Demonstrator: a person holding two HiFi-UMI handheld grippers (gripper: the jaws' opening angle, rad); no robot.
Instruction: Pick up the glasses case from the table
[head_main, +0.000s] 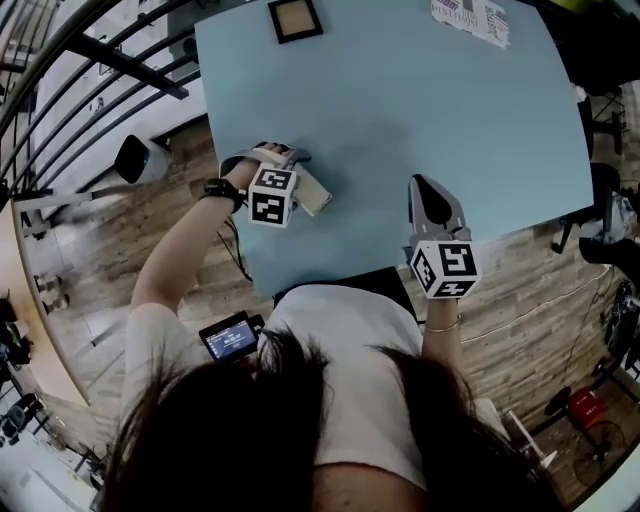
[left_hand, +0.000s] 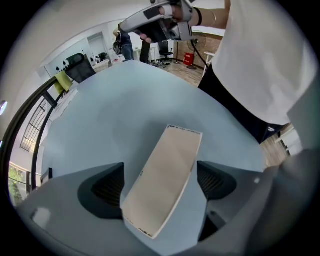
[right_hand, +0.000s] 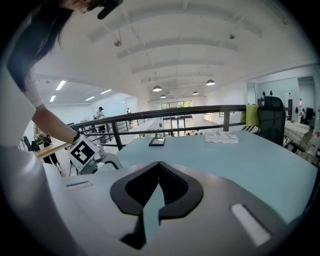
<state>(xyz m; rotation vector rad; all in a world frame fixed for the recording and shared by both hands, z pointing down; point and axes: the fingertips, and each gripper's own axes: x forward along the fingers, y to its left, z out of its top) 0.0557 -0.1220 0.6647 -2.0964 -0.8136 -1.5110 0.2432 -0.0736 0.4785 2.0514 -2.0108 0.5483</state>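
Left claw (left_hand: 161, 184) is wide apart and pointing down at the light-blue surface (head_main: 400, 100). The beige glasses case (left_hand: 162, 180) lies flat on that surface near its front left edge, right between the jaws and not squeezed. Right claw (right_hand: 159, 172) has its jaws together, empty, over the surface's front edge.

left hand-held gripper (left_hand: 161, 183): jaws apart | glasses case (left_hand: 164, 175) between them (lying diagonal) | on blue table (left_hand: 125, 100)
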